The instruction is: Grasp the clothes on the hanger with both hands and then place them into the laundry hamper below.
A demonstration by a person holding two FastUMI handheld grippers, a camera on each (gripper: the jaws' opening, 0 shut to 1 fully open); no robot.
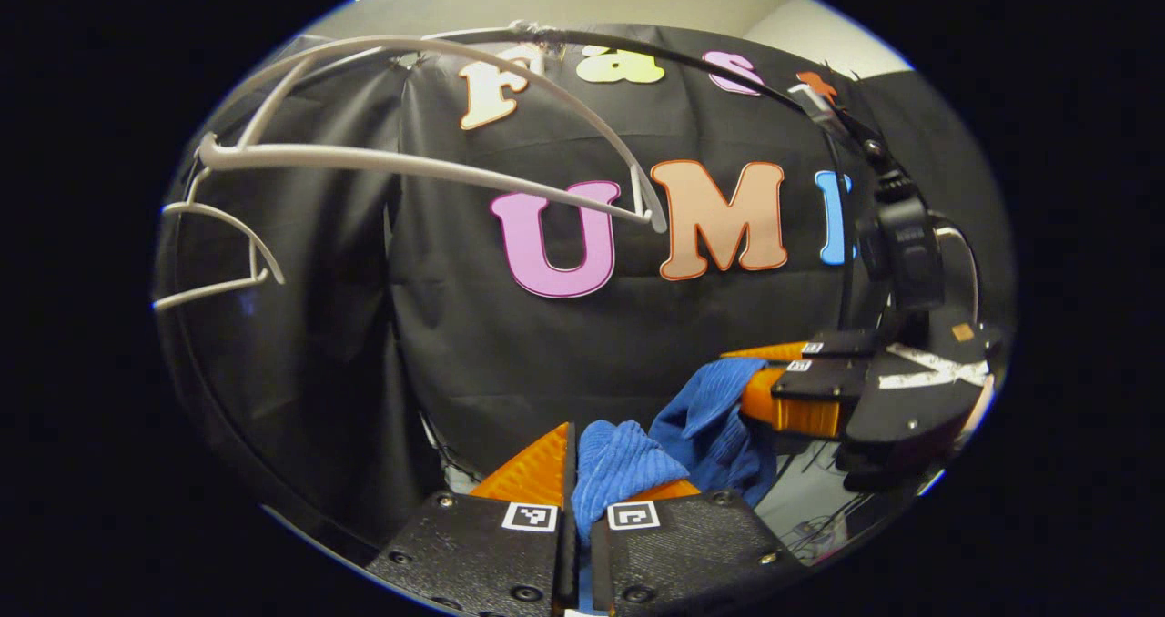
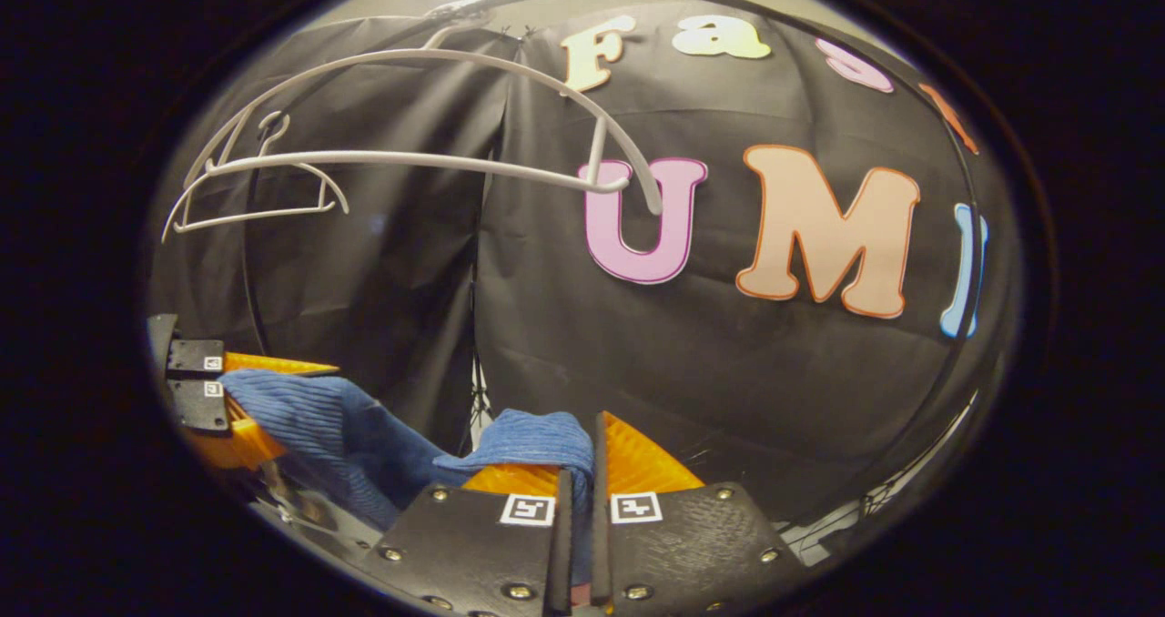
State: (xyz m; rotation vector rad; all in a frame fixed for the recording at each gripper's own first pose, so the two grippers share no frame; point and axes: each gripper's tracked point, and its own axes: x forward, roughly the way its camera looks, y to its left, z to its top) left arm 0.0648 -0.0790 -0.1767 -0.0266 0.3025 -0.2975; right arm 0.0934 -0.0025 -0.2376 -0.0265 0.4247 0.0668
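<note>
Cloth (image 1: pixel 628 458) bunches between my left gripper (image 1: pixel 575 471) fingers, pinched tight; its other end sits clamped in my right gripper (image 2: pixel 576 471). The hanger (image 1: pixel 410 157) hangs bare above both. I'd lower both evenly, keeping the span slack, toward a hamper I can't see.

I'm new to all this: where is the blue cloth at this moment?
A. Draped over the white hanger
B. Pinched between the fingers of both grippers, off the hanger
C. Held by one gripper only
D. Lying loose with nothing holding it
B: the blue cloth is clamped in the left gripper and in the right gripper, stretched between them, while the white hanger above hangs bare.
</note>
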